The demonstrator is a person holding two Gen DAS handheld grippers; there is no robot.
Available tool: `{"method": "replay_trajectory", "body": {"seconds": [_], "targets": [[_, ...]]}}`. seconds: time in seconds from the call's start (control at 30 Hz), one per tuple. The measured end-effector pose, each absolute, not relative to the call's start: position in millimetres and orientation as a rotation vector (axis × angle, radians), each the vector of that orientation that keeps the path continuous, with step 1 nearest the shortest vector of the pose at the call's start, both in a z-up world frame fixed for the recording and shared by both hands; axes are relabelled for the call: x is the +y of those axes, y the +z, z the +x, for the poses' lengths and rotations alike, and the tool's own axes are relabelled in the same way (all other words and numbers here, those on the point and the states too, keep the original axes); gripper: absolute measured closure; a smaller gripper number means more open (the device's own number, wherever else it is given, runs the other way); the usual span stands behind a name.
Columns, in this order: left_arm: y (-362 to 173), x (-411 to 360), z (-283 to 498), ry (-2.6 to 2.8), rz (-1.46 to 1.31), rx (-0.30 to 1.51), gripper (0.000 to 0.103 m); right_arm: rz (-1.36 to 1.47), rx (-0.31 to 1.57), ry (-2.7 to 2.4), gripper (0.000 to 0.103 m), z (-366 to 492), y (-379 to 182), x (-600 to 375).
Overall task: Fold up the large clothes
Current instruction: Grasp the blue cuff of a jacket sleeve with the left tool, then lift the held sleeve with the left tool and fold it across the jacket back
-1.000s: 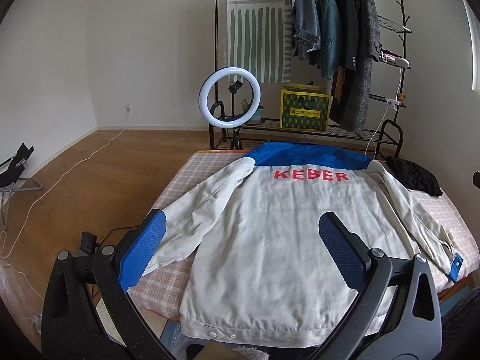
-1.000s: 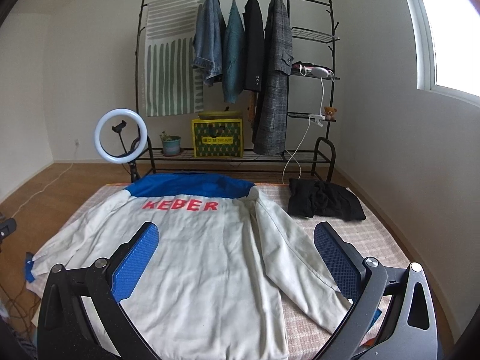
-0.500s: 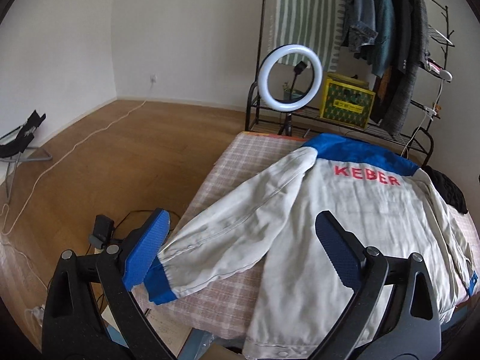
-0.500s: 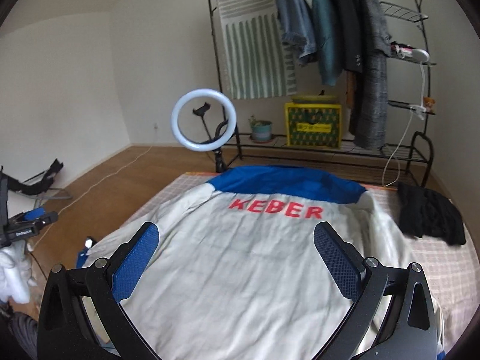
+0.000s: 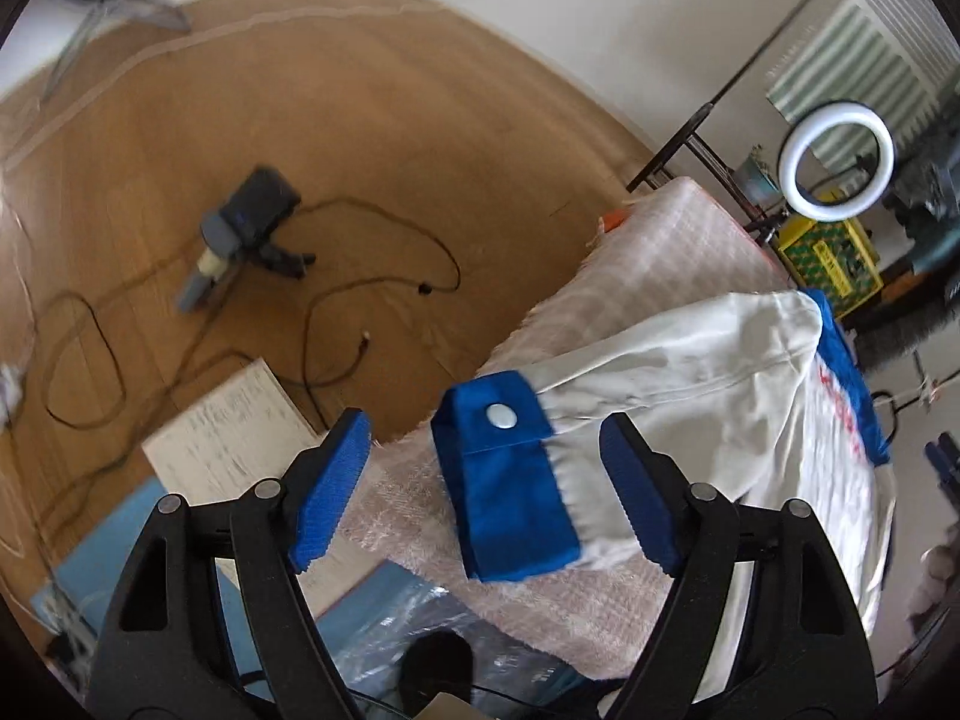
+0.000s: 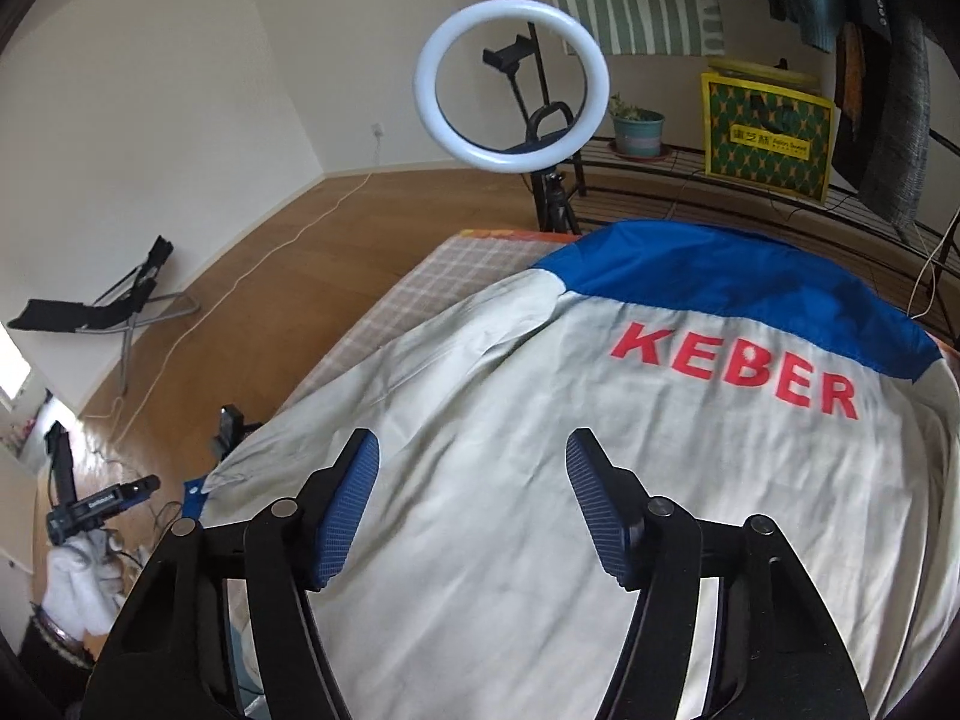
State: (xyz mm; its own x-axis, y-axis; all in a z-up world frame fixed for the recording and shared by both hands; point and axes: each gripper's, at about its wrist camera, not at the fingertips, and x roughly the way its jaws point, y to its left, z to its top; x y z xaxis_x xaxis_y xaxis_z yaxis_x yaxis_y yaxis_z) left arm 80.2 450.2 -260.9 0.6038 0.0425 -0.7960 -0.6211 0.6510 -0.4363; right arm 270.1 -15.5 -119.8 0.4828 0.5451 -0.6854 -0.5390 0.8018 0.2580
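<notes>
A pale grey jacket (image 6: 600, 480) with a blue yoke and red "KEBER" lettering lies back-up, spread flat on a checked table cover (image 6: 432, 276). Its left sleeve ends in a blue cuff (image 5: 510, 480) with a white snap, lying at the table's near left corner. My left gripper (image 5: 486, 492) is open, its blue pads on either side of the cuff and just above it. My right gripper (image 6: 474, 510) is open and empty over the jacket's back, near where the left sleeve joins the body.
A ring light (image 6: 510, 81) on a stand sits past the table's far end. A clothes rack with a yellow box (image 6: 768, 132) stands behind. Cables and a black device (image 5: 252, 222) lie on the wooden floor at left. A folded chair (image 6: 102, 312) stands further left.
My left gripper has swung left and down to the sleeve's blue cuff. My right gripper has moved left and lower over the jacket's back.
</notes>
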Motion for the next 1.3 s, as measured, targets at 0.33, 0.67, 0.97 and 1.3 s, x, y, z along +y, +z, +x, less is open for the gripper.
{"method": "replay_trajectory", "body": {"seconds": [0.33, 0.67, 0.97, 1.3], "targets": [[-304, 455, 103, 0.298, -0.900, 0.835, 0.062, -0.049, 0.887, 0.670, 0.038, 289, -144, 37], [-258, 437, 85, 0.229, -0.863, 0.685, 0.099, -0.050, 0.904, 0.661, 0.051, 298, -149, 41], [-153, 338, 87, -0.042, -0.557, 0.696, 0.102, 0.058, 0.974, 0.684, 0.052, 319, -155, 26], [-136, 205, 53, -0.243, -0.335, 0.811, 0.102, 0.227, 1.074, 0.718, 0.052, 344, -181, -6]]}}
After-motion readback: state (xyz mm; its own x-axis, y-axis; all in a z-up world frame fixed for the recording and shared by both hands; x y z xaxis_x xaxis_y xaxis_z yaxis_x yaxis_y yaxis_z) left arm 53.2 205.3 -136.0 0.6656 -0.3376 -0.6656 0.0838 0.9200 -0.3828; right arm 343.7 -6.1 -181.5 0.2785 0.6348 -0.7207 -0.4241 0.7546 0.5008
